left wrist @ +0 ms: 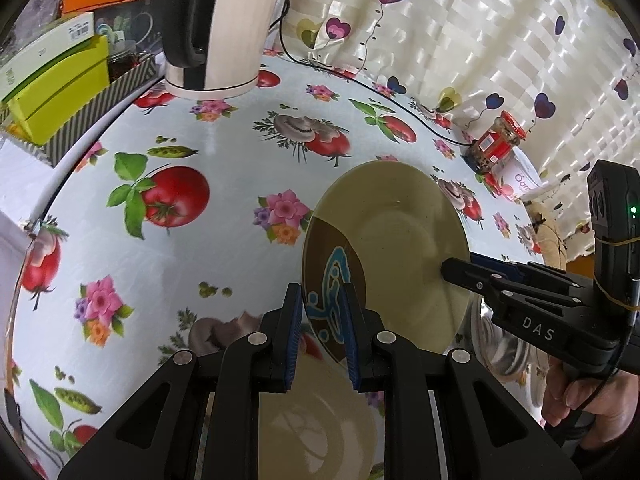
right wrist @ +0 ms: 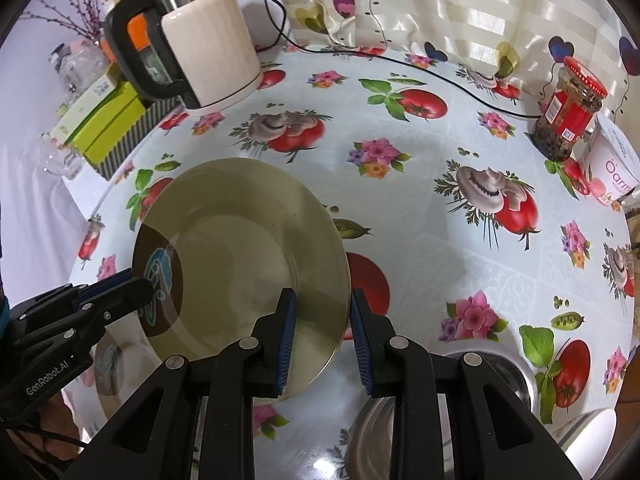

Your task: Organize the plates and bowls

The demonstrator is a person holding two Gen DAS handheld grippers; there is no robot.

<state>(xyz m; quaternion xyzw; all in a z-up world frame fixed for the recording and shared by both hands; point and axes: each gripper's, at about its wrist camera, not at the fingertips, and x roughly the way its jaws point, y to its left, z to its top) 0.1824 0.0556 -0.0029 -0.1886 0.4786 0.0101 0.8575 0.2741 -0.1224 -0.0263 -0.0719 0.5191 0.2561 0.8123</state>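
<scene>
A cream plate [left wrist: 400, 240] with a brown patch and a blue pattern hangs tilted above the table, held from two sides. My left gripper [left wrist: 323, 332] is shut on its brown patterned rim. My right gripper [right wrist: 324, 340] is shut on the opposite cream rim of the same plate [right wrist: 244, 240]. In the left wrist view the right gripper [left wrist: 450, 270] comes in from the right, a hand below it. The left gripper [right wrist: 144, 286] enters the right wrist view at lower left. A second similar plate [left wrist: 316, 420] lies on the table underneath, also showing as the lower plate [right wrist: 114, 364].
A white kettle [right wrist: 208, 52] stands at the back with its cable [right wrist: 460, 80] trailing across the tablecloth. A red-lidded jar [right wrist: 568, 116] and a yoghurt tub [right wrist: 612, 168] stand at the right. Metal bowls [right wrist: 484, 384] sit near the front right. Green boxes [left wrist: 56, 84] are at the left edge.
</scene>
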